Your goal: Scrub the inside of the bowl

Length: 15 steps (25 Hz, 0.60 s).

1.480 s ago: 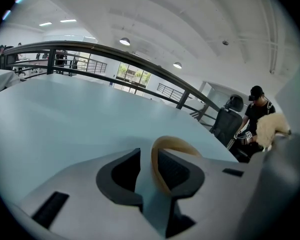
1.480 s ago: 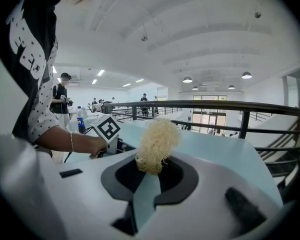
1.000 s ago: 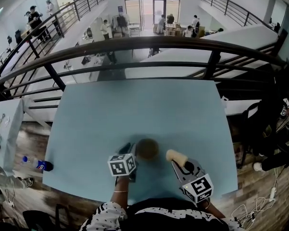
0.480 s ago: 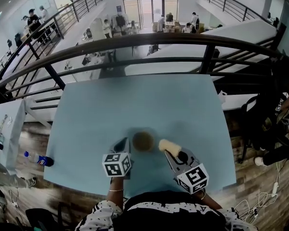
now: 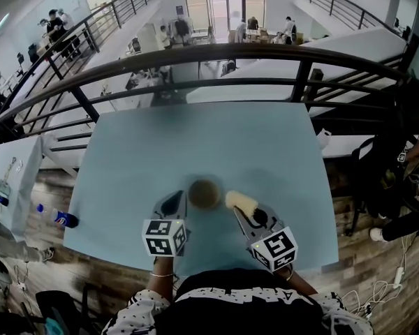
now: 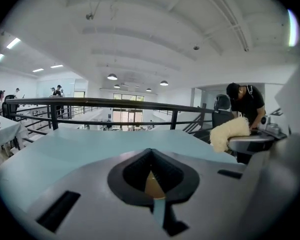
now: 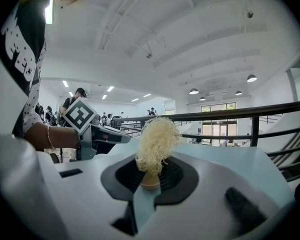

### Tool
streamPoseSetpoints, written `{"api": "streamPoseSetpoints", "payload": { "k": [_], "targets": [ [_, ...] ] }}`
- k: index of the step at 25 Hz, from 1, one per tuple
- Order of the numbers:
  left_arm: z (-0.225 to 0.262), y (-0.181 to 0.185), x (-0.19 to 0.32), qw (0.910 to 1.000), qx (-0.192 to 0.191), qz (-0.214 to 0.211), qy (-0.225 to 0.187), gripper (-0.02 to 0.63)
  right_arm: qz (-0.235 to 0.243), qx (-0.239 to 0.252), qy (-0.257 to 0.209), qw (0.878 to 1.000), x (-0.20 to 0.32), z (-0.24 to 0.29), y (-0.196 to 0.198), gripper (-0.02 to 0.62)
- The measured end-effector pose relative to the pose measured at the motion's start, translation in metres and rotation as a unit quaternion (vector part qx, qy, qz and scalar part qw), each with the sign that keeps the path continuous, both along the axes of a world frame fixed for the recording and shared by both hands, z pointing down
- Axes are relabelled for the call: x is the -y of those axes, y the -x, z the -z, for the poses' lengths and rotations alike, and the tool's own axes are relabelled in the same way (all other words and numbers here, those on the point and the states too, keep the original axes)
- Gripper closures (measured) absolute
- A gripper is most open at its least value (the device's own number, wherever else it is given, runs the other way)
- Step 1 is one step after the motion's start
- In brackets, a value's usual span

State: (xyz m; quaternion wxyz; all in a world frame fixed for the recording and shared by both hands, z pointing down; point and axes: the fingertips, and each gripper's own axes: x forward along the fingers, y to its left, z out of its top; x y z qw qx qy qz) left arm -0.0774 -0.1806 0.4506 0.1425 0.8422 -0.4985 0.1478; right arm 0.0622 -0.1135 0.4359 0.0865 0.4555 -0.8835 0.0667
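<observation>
A small brown bowl [image 5: 204, 192] is near the front of the pale blue table [image 5: 195, 135]. My left gripper [image 5: 176, 199] is at the bowl's left rim, and its jaws are shut. In the left gripper view a tan sliver of the bowl [image 6: 154, 184] shows pinched between the pads of the left gripper [image 6: 151, 156]. My right gripper [image 5: 246, 211] is shut on a cream fibrous scrubber [image 5: 240, 202], which lies just right of the bowl and outside it. In the right gripper view the scrubber [image 7: 157, 141] stands up from the right gripper [image 7: 151, 173] and hides the bowl.
A dark metal railing [image 5: 209, 65] runs along the table's far edge, with stairs and a lower hall beyond. A blue bottle [image 5: 59, 218] lies on the floor at the left, next to another table [image 5: 10, 180]. A person in black [image 6: 245, 104] stands at the right.
The left gripper's jaws were open beside the bowl and are now shut at its rim, and that gripper has come up. The right gripper has kept its hold on the scrubber, which stays right of the bowl.
</observation>
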Motion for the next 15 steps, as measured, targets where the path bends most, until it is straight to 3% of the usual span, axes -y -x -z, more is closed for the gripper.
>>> {"api": "streamPoseSetpoints", "payload": {
  "k": [15],
  "targets": [
    [0.032,-0.032,-0.038,0.9994,0.007,0.002,-0.033,0.591,0.000,0.023,-0.022,0.999,-0.007,0.013,-0.035,0.540]
  ]
}}
